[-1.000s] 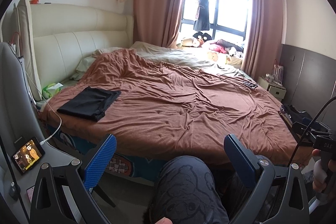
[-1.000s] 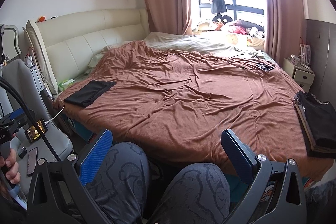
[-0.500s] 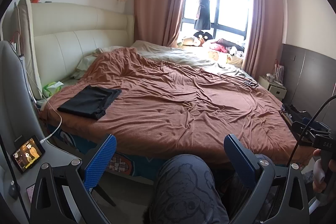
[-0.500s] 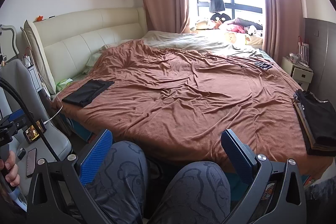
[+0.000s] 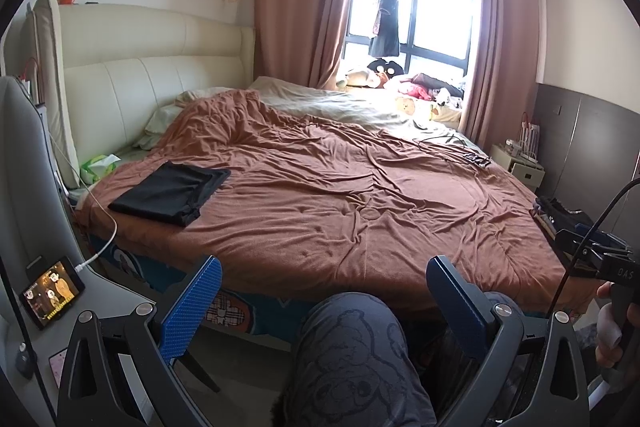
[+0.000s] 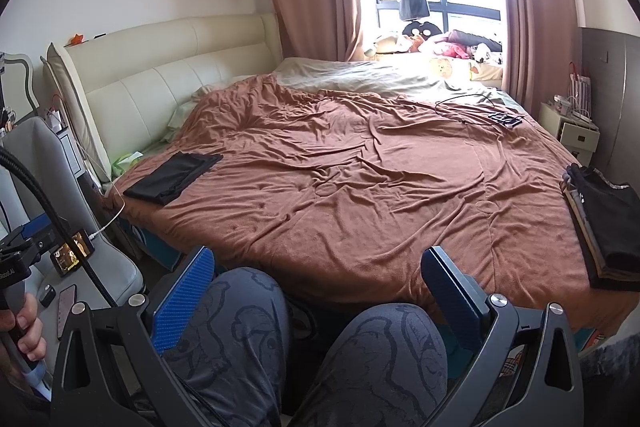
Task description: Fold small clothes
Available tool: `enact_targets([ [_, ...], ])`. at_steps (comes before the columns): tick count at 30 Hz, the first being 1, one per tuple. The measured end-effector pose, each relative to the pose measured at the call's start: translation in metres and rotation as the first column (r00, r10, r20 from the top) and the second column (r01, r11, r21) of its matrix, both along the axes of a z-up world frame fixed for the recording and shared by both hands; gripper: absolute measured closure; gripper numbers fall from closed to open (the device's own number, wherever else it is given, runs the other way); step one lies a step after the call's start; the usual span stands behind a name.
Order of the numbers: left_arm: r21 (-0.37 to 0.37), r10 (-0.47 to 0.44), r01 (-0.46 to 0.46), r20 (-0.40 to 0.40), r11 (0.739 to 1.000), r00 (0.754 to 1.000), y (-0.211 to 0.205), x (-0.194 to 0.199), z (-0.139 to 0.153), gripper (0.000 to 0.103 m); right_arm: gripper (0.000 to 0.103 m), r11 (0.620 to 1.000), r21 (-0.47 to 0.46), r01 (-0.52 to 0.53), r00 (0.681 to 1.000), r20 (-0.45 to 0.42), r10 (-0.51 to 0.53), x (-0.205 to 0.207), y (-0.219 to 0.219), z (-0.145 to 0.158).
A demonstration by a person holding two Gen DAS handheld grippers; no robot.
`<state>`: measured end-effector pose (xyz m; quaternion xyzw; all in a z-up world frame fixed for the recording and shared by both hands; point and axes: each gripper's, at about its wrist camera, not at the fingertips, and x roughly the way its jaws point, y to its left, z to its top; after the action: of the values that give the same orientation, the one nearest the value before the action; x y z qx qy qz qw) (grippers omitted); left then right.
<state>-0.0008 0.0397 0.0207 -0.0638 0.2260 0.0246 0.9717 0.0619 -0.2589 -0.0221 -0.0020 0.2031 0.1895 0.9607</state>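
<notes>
A rumpled brown blanket (image 5: 340, 195) is covering the bed (image 5: 132, 87), which is filling the room from the cream headboard at nine o'clock to the curtained window (image 5: 416, 15) at twelve. A folded black garment (image 5: 170, 193) is lying flat on the blanket at ten o'clock near the headboard, while a stack of dark clothes (image 6: 604, 223) is sitting on the blanket's edge at three o'clock. The left gripper (image 5: 322, 303) and right gripper (image 6: 316, 291) are both hovering spread wide and holding nothing over the person's knees (image 6: 240, 327), short of the bed, with a lit phone (image 5: 50, 293) glowing at eight o'clock.
</notes>
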Motion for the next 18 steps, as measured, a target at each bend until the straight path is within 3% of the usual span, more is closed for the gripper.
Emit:
enact_targets([
  [18, 0.000, 0.001, -0.001, 0.000, 1.000, 1.000, 0.0006, 0.0001, 0.0000, 0.000, 0.000, 1.000, 0.009, -0.007, 1.000, 0.007, 0.007, -0.0028, 0.0019, -0.0018],
])
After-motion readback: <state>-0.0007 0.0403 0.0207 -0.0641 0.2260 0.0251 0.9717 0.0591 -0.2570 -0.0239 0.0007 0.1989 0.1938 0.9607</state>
